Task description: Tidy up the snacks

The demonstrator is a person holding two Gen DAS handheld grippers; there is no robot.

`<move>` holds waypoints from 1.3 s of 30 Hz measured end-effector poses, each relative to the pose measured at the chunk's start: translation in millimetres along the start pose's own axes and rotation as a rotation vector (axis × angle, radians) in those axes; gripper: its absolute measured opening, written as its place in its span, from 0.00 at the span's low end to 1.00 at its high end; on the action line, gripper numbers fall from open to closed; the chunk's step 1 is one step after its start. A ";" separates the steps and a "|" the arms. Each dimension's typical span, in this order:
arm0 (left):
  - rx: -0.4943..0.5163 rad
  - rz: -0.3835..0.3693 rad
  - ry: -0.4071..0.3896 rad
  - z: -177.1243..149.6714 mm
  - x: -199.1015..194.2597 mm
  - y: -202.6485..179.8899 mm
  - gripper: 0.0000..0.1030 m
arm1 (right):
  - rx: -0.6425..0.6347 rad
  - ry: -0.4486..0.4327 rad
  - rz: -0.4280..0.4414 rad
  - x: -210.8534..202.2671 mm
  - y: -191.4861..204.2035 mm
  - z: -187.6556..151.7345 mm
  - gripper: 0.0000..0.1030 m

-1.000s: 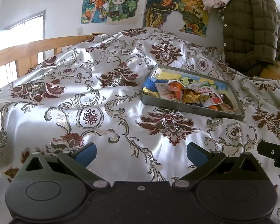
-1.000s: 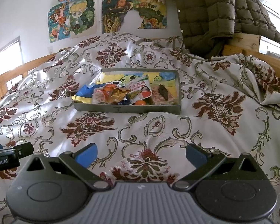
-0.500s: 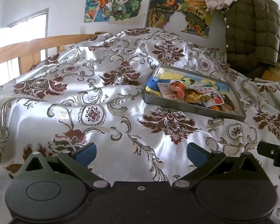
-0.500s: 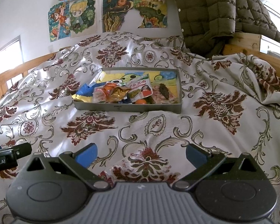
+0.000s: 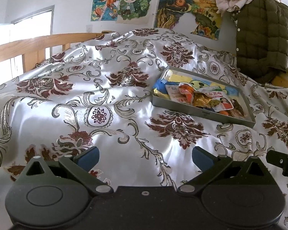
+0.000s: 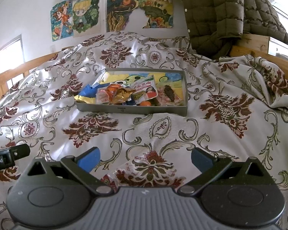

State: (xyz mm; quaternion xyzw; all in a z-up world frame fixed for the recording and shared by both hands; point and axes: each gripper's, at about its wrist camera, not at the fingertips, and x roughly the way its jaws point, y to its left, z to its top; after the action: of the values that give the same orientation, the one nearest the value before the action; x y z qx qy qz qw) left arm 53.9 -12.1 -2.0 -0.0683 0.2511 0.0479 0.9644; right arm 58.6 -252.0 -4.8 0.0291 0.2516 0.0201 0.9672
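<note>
A shallow grey tray (image 5: pixel 203 113) (image 6: pixel 132 109) lies on the patterned bedspread, holding several snack packets (image 5: pixel 199 97) (image 6: pixel 128 94) piled together, among them an orange packet, a gold one and a blue one. In the left wrist view the tray sits ahead and to the right. In the right wrist view it is straight ahead, slightly left. My left gripper (image 5: pixel 145 157) is open and holds nothing, well short of the tray. My right gripper (image 6: pixel 145 158) is open too, with only bedspread between its blue pads. Each view shows a bit of the other gripper at its edge.
A silvery bedspread (image 5: pixel 98 99) with dark red flowers covers the bed. A wooden bed rail (image 5: pixel 28 46) runs along the left. An olive quilted jacket (image 6: pixel 211 13) hangs at the back right, and drawings (image 6: pixel 80 19) are stuck to the white wall.
Both views have tilted down a little, so the tray sits slightly lower in each frame. Both grippers stay open and empty.
</note>
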 end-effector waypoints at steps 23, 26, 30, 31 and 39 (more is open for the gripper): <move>-0.003 -0.004 0.002 -0.8 -1.3 1.6 0.99 | -0.001 0.001 -0.001 -0.5 1.7 0.3 1.00; -0.006 -0.007 -0.001 -1.0 -1.5 1.6 0.99 | -0.001 0.002 -0.001 -0.6 1.7 0.1 1.00; -0.003 -0.006 -0.001 -1.3 -1.5 1.6 0.99 | -0.001 0.003 -0.002 -0.3 2.2 -0.5 1.00; -0.002 -0.005 0.002 -1.2 -1.4 1.7 0.99 | -0.001 0.004 -0.002 -0.5 2.9 -1.6 1.00; 0.025 0.002 0.026 -2.9 -0.4 -1.8 0.99 | -0.002 0.005 -0.002 -0.4 3.3 -1.2 1.00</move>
State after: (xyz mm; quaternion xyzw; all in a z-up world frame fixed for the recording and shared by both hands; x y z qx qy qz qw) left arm 52.4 -14.4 -4.1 -0.0568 0.2643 0.0449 0.9617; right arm 57.6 -248.7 -5.5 0.0277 0.2540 0.0196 0.9666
